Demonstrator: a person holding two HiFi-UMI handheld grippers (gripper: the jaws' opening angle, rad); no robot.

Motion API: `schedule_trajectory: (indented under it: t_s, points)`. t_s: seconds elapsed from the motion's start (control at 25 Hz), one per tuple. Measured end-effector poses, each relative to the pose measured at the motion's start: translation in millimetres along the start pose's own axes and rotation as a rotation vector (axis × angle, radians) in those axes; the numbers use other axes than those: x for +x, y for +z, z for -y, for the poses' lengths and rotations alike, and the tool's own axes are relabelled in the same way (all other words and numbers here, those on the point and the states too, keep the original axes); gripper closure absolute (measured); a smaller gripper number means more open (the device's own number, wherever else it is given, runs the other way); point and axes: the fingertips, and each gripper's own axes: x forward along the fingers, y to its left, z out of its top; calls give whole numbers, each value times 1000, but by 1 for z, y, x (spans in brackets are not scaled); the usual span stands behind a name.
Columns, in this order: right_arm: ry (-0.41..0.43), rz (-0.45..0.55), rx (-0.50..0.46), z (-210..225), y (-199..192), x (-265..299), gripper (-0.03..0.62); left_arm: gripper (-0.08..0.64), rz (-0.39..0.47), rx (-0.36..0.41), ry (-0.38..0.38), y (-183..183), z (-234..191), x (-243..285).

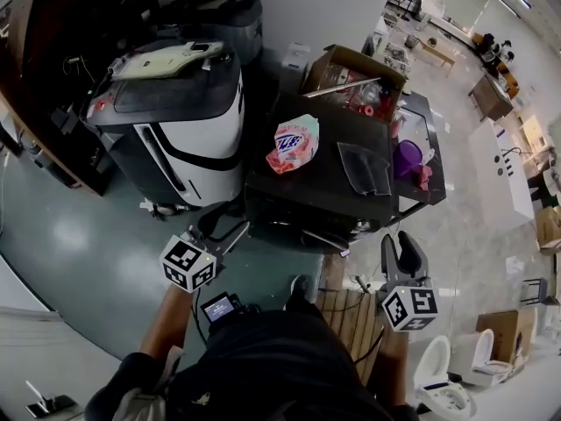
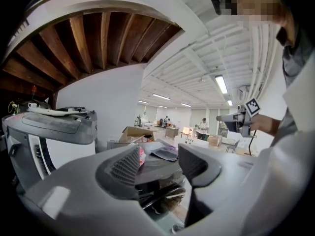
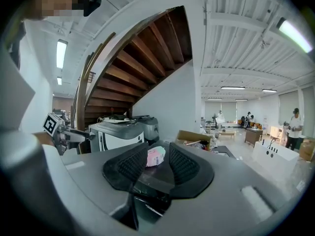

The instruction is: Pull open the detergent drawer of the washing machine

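Note:
The washing machine [image 1: 323, 191] is the dark, low box ahead of me. A pink detergent bag [image 1: 296, 143] lies on its top. Its front [image 1: 294, 222] is in shadow, and I cannot make out the drawer there. My left gripper [image 1: 230, 231] hangs just short of the front's left corner, and my right gripper [image 1: 399, 246] is off its right corner. Neither touches the machine. In the left gripper view the left gripper [image 2: 158, 163] has its jaws drawn close with nothing between them. The right gripper [image 3: 158, 162] is the same, and the pink bag [image 3: 156, 156] shows beyond its jaws.
A white-and-black machine [image 1: 184, 130] stands to the left of the washer. On the washer's top are a dark tray [image 1: 364, 167], a purple container [image 1: 406, 158] and a cardboard box [image 1: 355, 75]. A wooden pallet [image 1: 351, 314] lies underfoot, and toilets [image 1: 456, 367] stand at the lower right.

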Motion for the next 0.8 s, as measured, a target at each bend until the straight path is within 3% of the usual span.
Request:
schedule_trajectory:
  t_s: [0.44,0.8]
  points:
    - [94,-44,-37,23,7,61,472,285,-6,-170,35,-33,-21,49]
    - [122,-107,-60,40,-5,92,472,285,-66,-325,24,-105,-45,97]
